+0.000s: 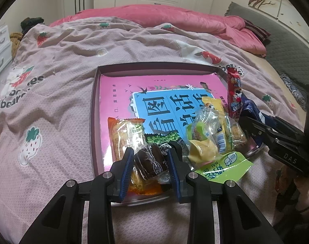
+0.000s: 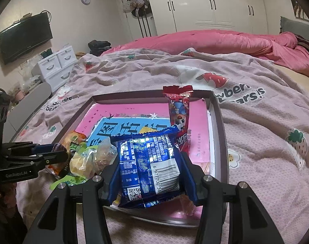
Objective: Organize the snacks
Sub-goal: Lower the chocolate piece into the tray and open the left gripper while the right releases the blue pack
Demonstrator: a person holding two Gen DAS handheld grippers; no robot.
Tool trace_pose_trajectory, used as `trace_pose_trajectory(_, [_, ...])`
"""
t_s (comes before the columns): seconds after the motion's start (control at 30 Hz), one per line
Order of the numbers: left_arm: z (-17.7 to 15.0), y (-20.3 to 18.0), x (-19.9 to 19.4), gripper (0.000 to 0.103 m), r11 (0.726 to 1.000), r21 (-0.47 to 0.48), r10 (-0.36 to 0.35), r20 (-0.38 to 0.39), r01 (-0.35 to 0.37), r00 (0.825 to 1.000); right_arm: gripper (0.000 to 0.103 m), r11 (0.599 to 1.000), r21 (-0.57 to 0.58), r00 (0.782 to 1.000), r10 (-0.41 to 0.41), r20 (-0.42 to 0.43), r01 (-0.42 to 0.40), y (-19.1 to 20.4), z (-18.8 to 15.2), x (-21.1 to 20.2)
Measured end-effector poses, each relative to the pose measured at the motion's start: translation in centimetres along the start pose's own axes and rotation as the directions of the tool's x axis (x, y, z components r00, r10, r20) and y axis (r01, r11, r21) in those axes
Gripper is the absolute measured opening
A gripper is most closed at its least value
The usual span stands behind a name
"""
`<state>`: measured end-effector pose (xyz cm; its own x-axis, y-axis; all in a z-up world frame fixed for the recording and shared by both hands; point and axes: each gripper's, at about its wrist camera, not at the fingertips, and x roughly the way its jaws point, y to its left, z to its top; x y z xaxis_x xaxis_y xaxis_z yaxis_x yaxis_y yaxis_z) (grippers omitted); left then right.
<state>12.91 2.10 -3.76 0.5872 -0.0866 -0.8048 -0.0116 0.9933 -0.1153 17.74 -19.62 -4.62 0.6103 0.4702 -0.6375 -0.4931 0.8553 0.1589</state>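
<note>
We find the left gripper (image 1: 150, 158) clamped on a dark brown wrapped snack (image 1: 149, 160), held over the near edge of the shallow box (image 1: 93, 109). The right gripper (image 2: 152, 168) is clamped on a blue foil packet (image 2: 148, 162) above the same box's near right part. Beside them lie a red packet (image 2: 179, 120), an orange packet (image 1: 123, 134) and a clear bag of sweets (image 1: 211, 136). The box rests on a strawberry-print blanket (image 1: 62, 65).

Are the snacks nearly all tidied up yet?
Not yet. Done: several snacks already lie in the tray, like the orange packet. In hand: the left tool grips a brown wrapped cake, and the right tool grips a blue packet. Left: the snacks lie piled at one end, and the green packet hangs over the tray's edge.
</note>
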Motion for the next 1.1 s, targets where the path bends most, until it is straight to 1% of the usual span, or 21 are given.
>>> trace_pose_trajectory(0.13, [-0.06,-0.05,0.00,0.035,1.000,0.002,0.001,0.002,-0.001,1.000,0.053,1.000,0.015,1.000,-0.023,-0.007,0.023,-0.17,0.01,0.17])
trace_pose_trajectory(0.2, [-0.06,-0.01,0.00,0.035,1.000,0.001,0.001,0.003,-0.001,1.000,0.053,0.999,0.025,1.000,-0.019,-0.009,0.019,-0.39,-0.03,0.16])
trace_pose_trajectory(0.43, [0.02,0.06,-0.03,0.035,1.000,-0.002,-0.004,0.007,0.004,1.000,0.053,1.000,0.004,1.000,-0.022,-0.009,0.022,0.00,-0.09,0.16])
trace_pose_trajectory(0.73, [0.10,0.13,0.01,0.035,1.000,-0.006,-0.016,0.016,0.017,1.000,0.054,0.999,0.029,1.000,-0.016,-0.008,0.016,-0.42,-0.20,0.02])
trace_pose_trajectory(1.1, [0.24,0.07,0.14,0.035,1.000,-0.002,-0.017,0.016,0.017,1.000,0.054,0.999,0.039,0.999,-0.033,-0.004,0.033,-0.70,-0.12,-0.09])
